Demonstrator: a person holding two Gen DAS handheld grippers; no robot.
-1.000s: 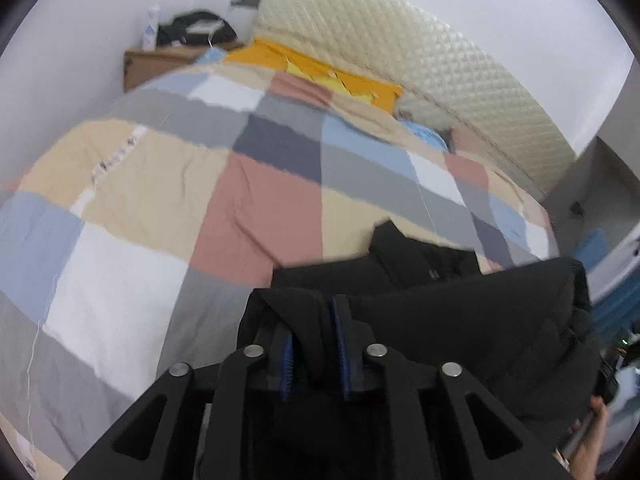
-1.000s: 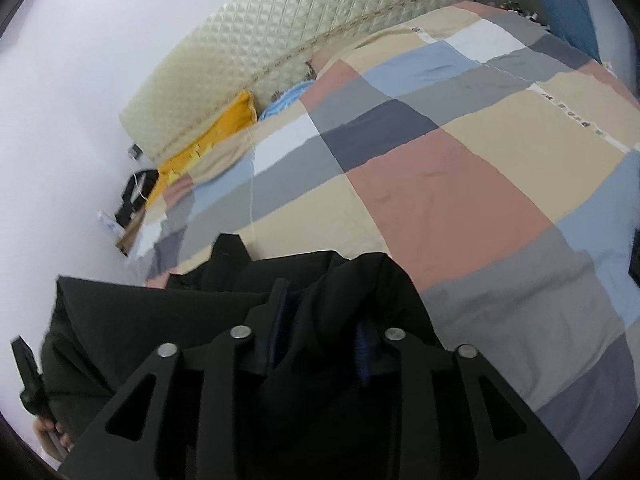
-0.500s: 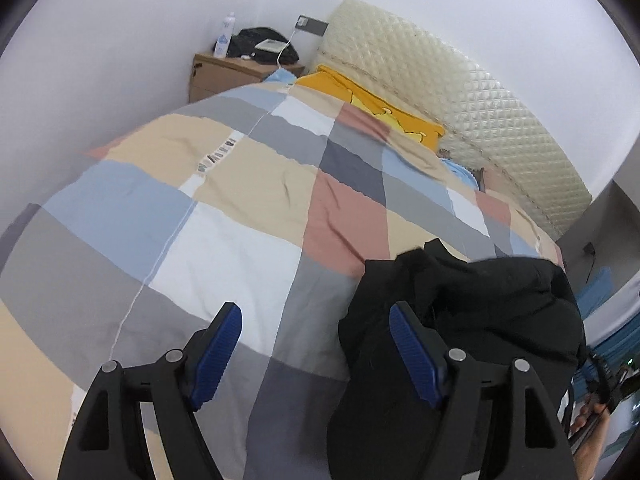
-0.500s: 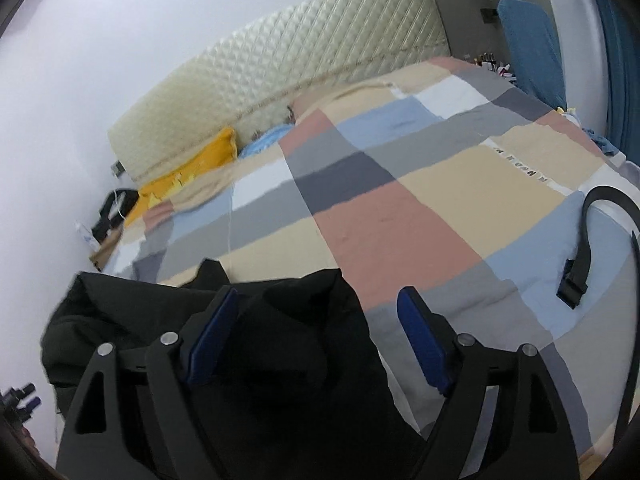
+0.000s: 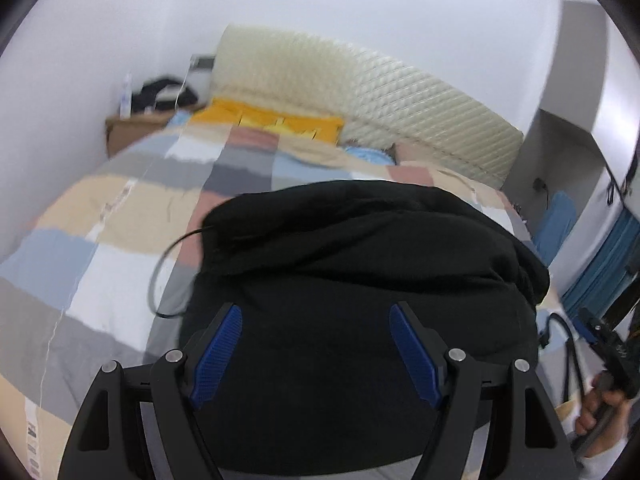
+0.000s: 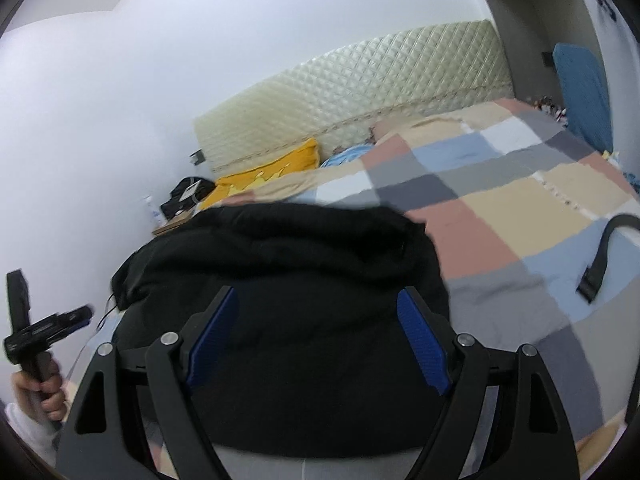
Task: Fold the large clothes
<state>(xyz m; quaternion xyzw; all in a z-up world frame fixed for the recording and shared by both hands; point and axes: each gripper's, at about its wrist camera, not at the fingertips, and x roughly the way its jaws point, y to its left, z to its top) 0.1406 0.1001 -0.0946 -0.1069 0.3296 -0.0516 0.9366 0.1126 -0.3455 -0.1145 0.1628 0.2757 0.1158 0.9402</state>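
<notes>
A large black garment [image 5: 360, 280] lies folded in a thick bundle on the patchwork bedspread [image 5: 100, 220] near the bed's foot. It also shows in the right wrist view [image 6: 300, 280]. My left gripper [image 5: 316, 344] is open and empty, its blue pads above the garment's near part. My right gripper [image 6: 316, 336] is open and empty too, over the same bundle. A thin black cord [image 5: 160, 280] trails from the garment's left side. The right hand and its gripper show at the left view's edge [image 5: 604, 360].
A quilted cream headboard [image 5: 380, 88] and yellow pillow [image 5: 272, 120] lie at the far end. A wooden nightstand [image 5: 132, 128] holds a bottle and dark items. A black strap with a buckle [image 6: 600, 256] lies on the bedspread at right. A blue chair [image 6: 584, 92] stands beyond.
Both grippers let go of the black garment and opened wide. They pulled back and rose, so the folded bundle now lies between and beyond the fingers.
</notes>
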